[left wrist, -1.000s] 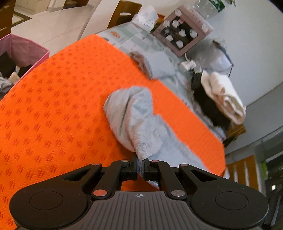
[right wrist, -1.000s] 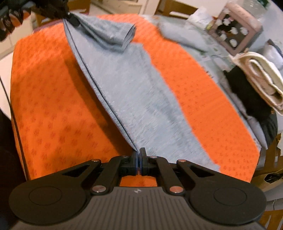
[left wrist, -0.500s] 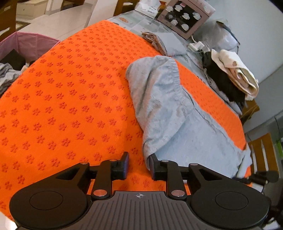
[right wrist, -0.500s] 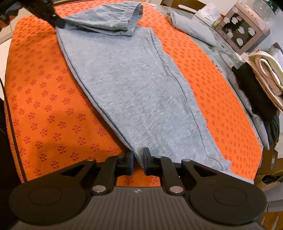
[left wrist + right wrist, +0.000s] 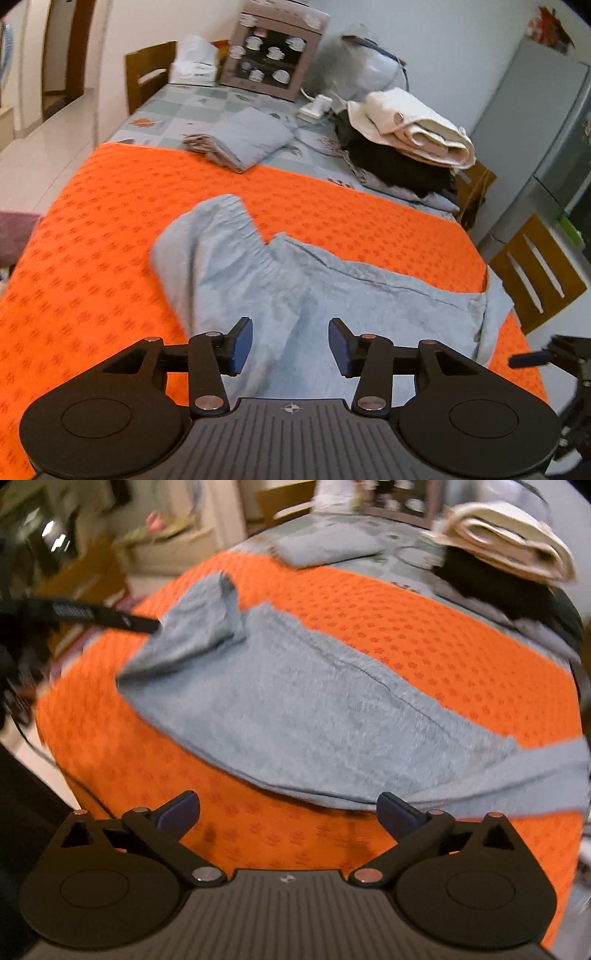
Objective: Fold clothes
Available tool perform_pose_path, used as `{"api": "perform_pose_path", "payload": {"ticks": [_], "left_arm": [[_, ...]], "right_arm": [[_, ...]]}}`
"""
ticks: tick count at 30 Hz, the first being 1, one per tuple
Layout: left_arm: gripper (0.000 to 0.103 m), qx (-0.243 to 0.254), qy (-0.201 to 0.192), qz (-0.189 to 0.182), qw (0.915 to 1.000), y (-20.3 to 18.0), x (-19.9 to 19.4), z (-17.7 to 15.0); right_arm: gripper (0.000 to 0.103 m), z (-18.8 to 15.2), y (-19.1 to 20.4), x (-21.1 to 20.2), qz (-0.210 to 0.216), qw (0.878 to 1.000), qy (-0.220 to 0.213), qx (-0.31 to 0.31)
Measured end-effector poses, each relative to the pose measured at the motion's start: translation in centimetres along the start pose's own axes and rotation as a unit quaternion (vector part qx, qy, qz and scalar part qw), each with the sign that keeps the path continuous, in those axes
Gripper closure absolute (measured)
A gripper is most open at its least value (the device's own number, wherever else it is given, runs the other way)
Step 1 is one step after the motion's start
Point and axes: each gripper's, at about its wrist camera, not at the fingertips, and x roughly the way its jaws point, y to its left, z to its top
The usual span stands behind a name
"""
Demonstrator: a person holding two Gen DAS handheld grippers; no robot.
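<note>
Orange mat (image 5: pixel 92 221) is covering the near part of the table, filling the lower and middle frame in both views. Grey trousers (image 5: pixel 295 280) are lying flat on it, running from frame centre toward the right edge in the left wrist view; the elastic waist end is sitting doubled over at centre. A folded grey garment (image 5: pixel 243 142) is resting at the mat's far edge, upper centre. A stack of clothes (image 5: pixel 402 151), cream on top of black, is sitting upper right.

Left gripper (image 5: pixel 290 347) is hovering over the trousers, jaws opening, cloth below them but not pinched. Right gripper (image 5: pixel 289 812) is opening wide at the trousers' near hem, nothing clamped. A pink fabric bin (image 5: pixel 14 229) is showing at the left edge; contents cannot be told.
</note>
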Motion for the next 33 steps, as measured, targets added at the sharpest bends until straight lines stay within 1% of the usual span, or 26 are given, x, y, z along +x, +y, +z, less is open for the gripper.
{"api": "perform_pose_path", "payload": {"ticks": [1, 2, 9, 11, 15, 17, 19, 20, 22, 26, 28, 31, 33], "left_arm": [[0.048, 0.007, 0.002, 0.001, 1.0, -0.3, 0.7, 0.2], [0.048, 0.014, 0.006, 0.004, 0.9999, -0.5, 1.5, 0.3], [0.05, 0.084, 0.011, 0.03, 0.996, -2.8, 5.8, 1.1], [0.055, 0.108, 0.011, 0.045, 0.993, -3.4, 6.8, 1.1], [0.061, 0.143, 0.023, 0.07, 0.987, -3.8, 8.7, 0.7], [0.071, 0.155, 0.024, 0.084, 0.984, -3.6, 9.1, 0.2], [0.077, 0.166, 0.02, 0.093, 0.9815, -3.4, 9.3, -0.2], [0.087, 0.165, 0.013, 0.091, 0.9821, -3.2, 9.0, -0.3], [0.092, 0.141, -0.005, 0.087, 0.9862, -2.4, 7.7, -0.2], [0.093, 0.091, -0.044, 0.079, 0.9918, -0.9, 4.9, 0.2], [0.093, 0.055, -0.068, 0.076, 0.9933, 0.3, 2.6, 0.5], [0.093, 0.003, -0.098, 0.079, 0.9921, 2.6, -1.0, 0.5], [0.093, -0.026, -0.102, 0.09, 0.9904, 4.1, -2.9, 0.1]], "right_arm": [[0.001, -0.1, 0.1, -0.1, -0.003, 1.0, -0.004, 0.011], [0.0, -0.3, 0.2, -0.1, -0.007, 1.0, -0.006, 0.02], [0.0, -1.1, 0.2, -0.5, -0.036, 0.998, -0.006, 0.057], [0.0, -1.2, 0.1, -0.6, -0.042, 0.997, -0.005, 0.06], [0.0, -1.2, 0.0, -0.6, -0.051, 0.997, -0.003, 0.062], [0.0, -1.1, 0.2, -0.6, -0.053, 0.997, -0.003, 0.06], [0.0, -1.0, 0.3, -0.6, -0.056, 0.997, -0.002, 0.057], [0.0, -0.9, 0.4, -0.5, -0.057, 0.997, -0.002, 0.056], [0.0, -0.7, 0.5, -0.5, -0.057, 0.997, -0.001, 0.052], [0.0, -0.2, 0.6, -0.2, -0.056, 0.997, 0.001, 0.043], [0.0, 0.0, 0.6, 0.0, -0.054, 0.998, 0.003, 0.039], [0.0, 0.3, 0.7, 0.4, -0.049, 0.998, 0.004, 0.035], [0.0, 0.6, 0.7, 0.7, -0.045, 0.998, 0.005, 0.032]]}}
